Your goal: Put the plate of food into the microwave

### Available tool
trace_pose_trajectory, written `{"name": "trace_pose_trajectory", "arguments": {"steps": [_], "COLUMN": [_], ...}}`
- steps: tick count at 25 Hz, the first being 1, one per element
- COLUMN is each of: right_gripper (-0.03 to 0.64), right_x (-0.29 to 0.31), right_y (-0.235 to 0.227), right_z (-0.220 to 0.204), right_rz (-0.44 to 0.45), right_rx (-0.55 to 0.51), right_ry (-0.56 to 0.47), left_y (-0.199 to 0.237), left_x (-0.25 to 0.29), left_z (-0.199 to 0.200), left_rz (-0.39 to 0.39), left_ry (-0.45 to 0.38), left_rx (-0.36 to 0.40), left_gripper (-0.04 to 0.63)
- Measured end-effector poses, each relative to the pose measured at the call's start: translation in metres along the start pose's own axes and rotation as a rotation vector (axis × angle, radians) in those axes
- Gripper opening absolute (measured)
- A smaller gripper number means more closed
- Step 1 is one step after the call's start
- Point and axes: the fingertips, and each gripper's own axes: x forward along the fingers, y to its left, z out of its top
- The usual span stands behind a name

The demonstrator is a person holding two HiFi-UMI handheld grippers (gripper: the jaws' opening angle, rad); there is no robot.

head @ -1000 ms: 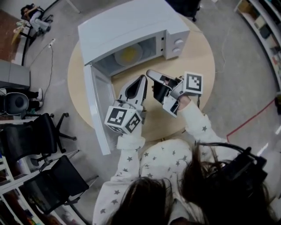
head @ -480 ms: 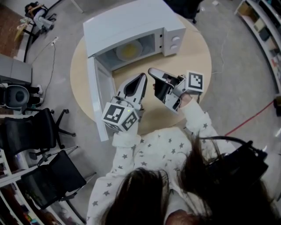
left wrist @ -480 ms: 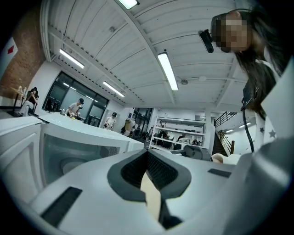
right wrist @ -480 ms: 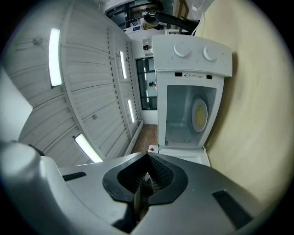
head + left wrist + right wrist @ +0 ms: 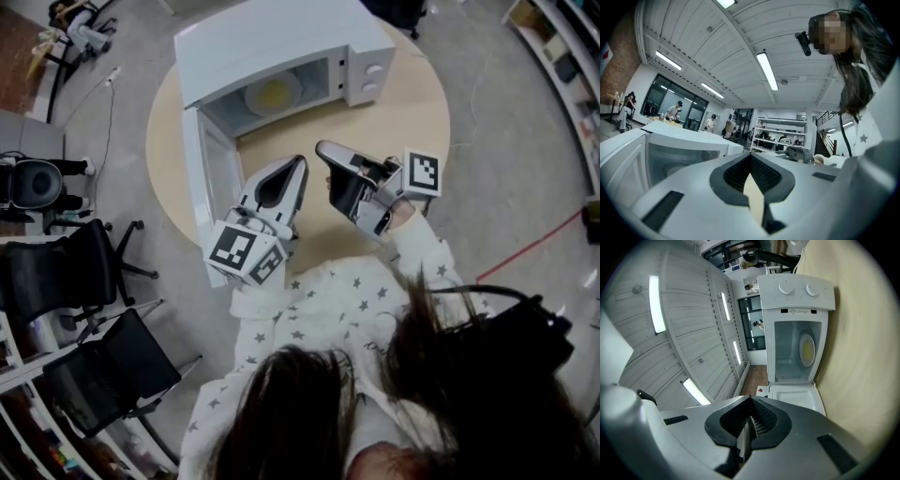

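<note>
A white plate with yellow food point(image 5: 271, 94) lies inside the white microwave point(image 5: 281, 42), whose door point(image 5: 200, 202) hangs open to the left. In the right gripper view the plate point(image 5: 806, 348) shows in the open cavity of the microwave point(image 5: 797, 287). My left gripper point(image 5: 298, 162) is over the table in front of the opening, shut and empty. My right gripper point(image 5: 322, 147) is just beside it, also shut with nothing in it. In their own views the left gripper point(image 5: 751, 157) and right gripper point(image 5: 750, 401) have their jaws closed together.
The microwave stands at the back of a round wooden table point(image 5: 408, 112). Black office chairs point(image 5: 70, 281) stand on the floor to the left. Shelving point(image 5: 562, 56) lines the far right. A red cable point(image 5: 530, 248) runs across the floor.
Both grippers stayed shut and drew back a little from the microwave opening towards the person. The plate stayed inside the microwave and the door stayed open.
</note>
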Motion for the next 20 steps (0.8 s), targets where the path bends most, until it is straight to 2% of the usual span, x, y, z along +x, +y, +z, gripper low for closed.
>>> {"name": "trace_pose_trajectory", "arguments": {"steps": [5, 20], "right_gripper": [0.006, 0.006], "right_x": [-0.005, -0.002], "right_y": [-0.011, -0.011], "right_z": [0.005, 0.002], "right_rz": [0.03, 0.034], "right_rx": [0.036, 0.053], "right_ry": [-0.037, -0.028], "left_y": [0.001, 0.006], "left_x": [0.004, 0.002], "left_z": [-0.007, -0.006], "left_rz": [-0.001, 0.014], "left_ry": [-0.007, -0.005], "left_rx": [0.001, -0.034], "left_gripper": [0.002, 0.002]}}
